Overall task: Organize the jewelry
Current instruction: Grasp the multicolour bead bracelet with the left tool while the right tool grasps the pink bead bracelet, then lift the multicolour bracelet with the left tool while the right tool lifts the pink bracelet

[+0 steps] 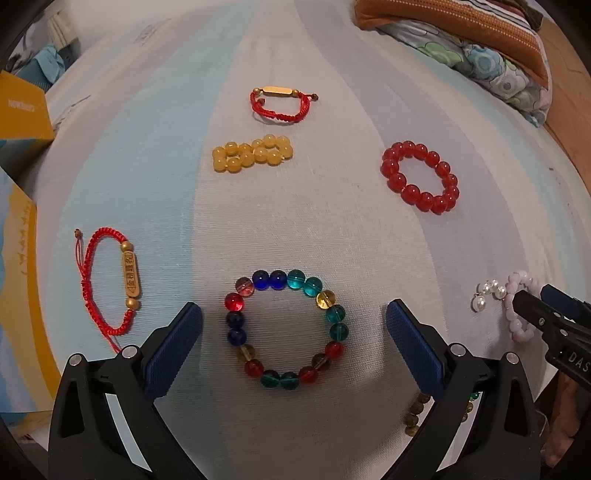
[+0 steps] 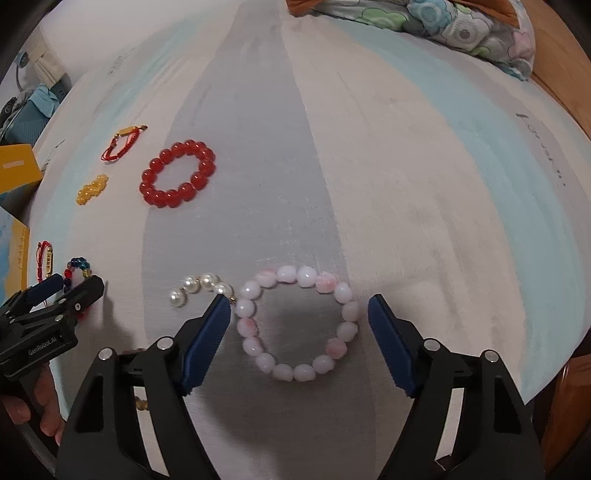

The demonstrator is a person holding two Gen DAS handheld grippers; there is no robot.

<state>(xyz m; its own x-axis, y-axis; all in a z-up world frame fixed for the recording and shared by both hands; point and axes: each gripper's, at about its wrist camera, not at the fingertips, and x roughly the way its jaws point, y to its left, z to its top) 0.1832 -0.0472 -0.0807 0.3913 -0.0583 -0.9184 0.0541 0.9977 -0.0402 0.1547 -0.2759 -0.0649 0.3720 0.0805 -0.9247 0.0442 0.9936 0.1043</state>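
Several bracelets lie on a pale striped cloth (image 1: pixel 332 229). My left gripper (image 1: pixel 295 332) is open, its blue pads either side of a multicolour glass-bead bracelet (image 1: pixel 286 326). My right gripper (image 2: pixel 299 336) is open around a pale pink bead bracelet (image 2: pixel 299 323), with a pearl piece (image 2: pixel 201 288) touching its left side. In the left wrist view I also see a red cord bracelet with a wooden tag (image 1: pixel 110 284), a yellow bead bracelet (image 1: pixel 253 152), a second red cord bracelet (image 1: pixel 280 103) and a red bead bracelet (image 1: pixel 421 176).
Yellow boxes (image 1: pixel 22 110) stand at the cloth's left edge. A floral pillow (image 1: pixel 491 62) and an orange striped cushion (image 1: pixel 461 26) lie at the far right. Small brown beads (image 1: pixel 415 413) show under my left gripper's right finger. The wooden edge (image 2: pixel 565 406) runs along the right.
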